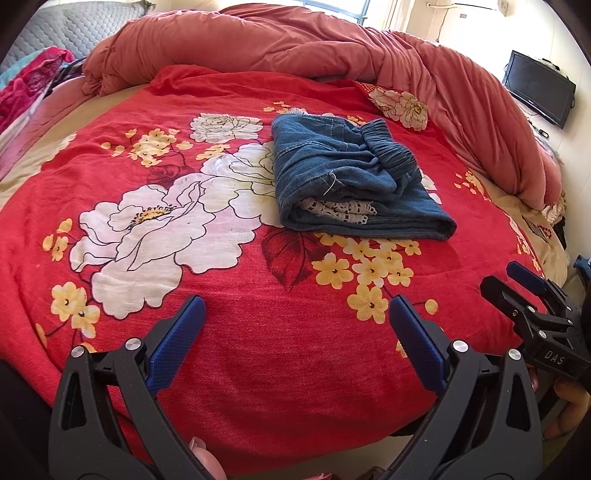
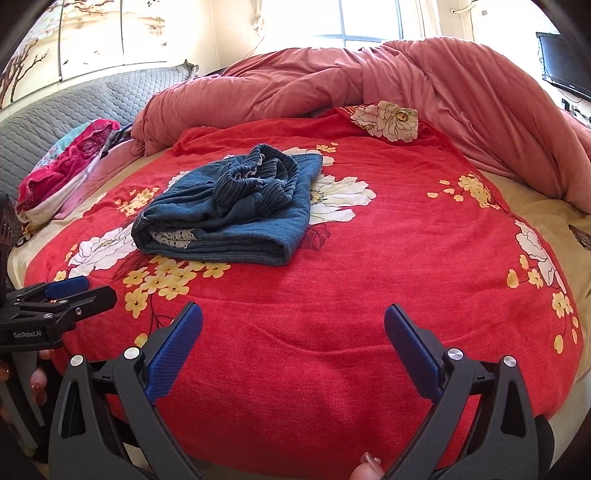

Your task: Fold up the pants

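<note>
Blue denim pants (image 1: 351, 177) lie folded into a thick bundle on the red flowered bedspread (image 1: 258, 332), elastic waistband on top and white lace showing at the near fold. In the right wrist view the pants (image 2: 229, 210) sit left of centre. My left gripper (image 1: 297, 308) hovers open over the near edge of the bed, well short of the pants, nothing between its blue pads. My right gripper (image 2: 293, 315) is open too, empty, at the same near edge. Each gripper shows in the other's view: the right gripper (image 1: 517, 277) at the right, the left gripper (image 2: 85, 288) at the left.
A bunched pink duvet (image 1: 295, 44) runs along the far and right sides of the bed. Pink and teal clothes (image 2: 70, 162) lie at the left by a grey quilted headboard (image 2: 74, 107). A dark TV (image 1: 539, 86) hangs on the right wall. A window (image 2: 365, 18) is behind.
</note>
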Demonstrator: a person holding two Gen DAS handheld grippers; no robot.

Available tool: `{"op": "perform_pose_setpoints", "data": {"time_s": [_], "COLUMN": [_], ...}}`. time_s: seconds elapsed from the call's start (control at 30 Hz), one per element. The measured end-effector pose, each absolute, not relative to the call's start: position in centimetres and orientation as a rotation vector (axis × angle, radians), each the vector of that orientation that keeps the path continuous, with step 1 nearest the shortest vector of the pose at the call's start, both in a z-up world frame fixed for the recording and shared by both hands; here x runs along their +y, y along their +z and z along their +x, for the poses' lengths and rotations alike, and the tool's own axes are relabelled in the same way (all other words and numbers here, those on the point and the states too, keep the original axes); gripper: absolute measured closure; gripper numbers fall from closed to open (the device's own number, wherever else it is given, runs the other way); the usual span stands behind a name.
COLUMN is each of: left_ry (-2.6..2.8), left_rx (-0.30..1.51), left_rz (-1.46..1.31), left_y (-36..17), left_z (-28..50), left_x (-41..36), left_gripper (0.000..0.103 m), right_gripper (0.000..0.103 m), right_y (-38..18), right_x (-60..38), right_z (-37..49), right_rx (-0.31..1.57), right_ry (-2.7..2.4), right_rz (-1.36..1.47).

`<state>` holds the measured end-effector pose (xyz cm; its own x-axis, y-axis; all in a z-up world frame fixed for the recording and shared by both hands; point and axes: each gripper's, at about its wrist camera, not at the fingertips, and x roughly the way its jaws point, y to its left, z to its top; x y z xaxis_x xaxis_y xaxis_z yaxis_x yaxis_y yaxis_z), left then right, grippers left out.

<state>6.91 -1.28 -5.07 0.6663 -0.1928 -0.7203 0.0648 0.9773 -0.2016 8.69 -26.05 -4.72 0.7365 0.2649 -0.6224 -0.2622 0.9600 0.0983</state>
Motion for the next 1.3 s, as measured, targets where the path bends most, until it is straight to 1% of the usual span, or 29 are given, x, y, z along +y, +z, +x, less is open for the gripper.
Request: {"op": "perform_pose_setpoints", "data": {"time_s": [1.3], "left_ry": [-0.143], "left_rx": [0.831], "left_rz": [-0.161], "left_y": [-4.9], "left_z": [7.08], "left_x": [-0.97], "left_gripper": [0.009], "right_gripper": [0.005], "right_y": [-4.75], "right_x": [-26.33], "right_z": [8.71], "right_rx": [0.686], "right_ry": [0.283], "right_rz": [0.008]}}
